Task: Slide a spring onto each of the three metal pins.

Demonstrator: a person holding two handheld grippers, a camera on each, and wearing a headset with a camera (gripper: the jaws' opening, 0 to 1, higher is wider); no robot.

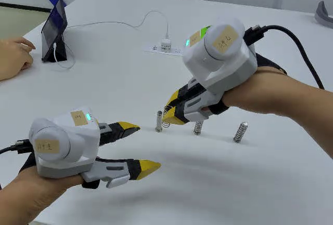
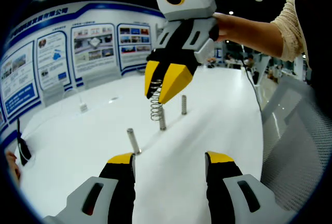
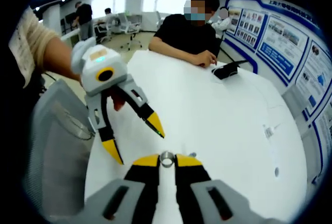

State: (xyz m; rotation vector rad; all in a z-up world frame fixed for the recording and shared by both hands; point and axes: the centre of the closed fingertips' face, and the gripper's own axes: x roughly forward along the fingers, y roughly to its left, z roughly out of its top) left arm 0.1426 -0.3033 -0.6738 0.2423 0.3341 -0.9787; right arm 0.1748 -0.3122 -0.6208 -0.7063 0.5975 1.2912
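Plainly, the spring (image 1: 165, 122) is clamped at its upper end between the closed yellow tips of the right gripper (image 1: 171, 111), and it hangs just beside the top of the bare pin (image 1: 159, 121). In the right gripper view it is seen end-on as a small ring pinched between the jaws. The jaws of the left gripper (image 1: 138, 147) are held wide apart with nothing between them, off to the near-left of the row. Coils appear to be seated on the middle pin (image 1: 198, 127) and the far pin (image 1: 240, 132), though the left gripper view is too coarse for that to be confirmed.

The main risk is judged to be misalignment. If the spring's lower end is brought down off-centre, it could be caught on the pin's rim, bowed sideways and flicked out of the grip (a light coil would roll freely on a smooth top). A second risk lies in the gripper's bulk, since the middle pin stands close beneath its body and could be knocked if the hand is swung that way.

Room is ample elsewhere. The white table (image 1: 218, 183) is open on the near side of the row, so a descent from above is left unobstructed. The power strip (image 1: 165, 48), the tablet (image 1: 54, 29) and another person's hand (image 1: 13, 55) are all set well apart at the far side, and no table edge lies close to the pins.
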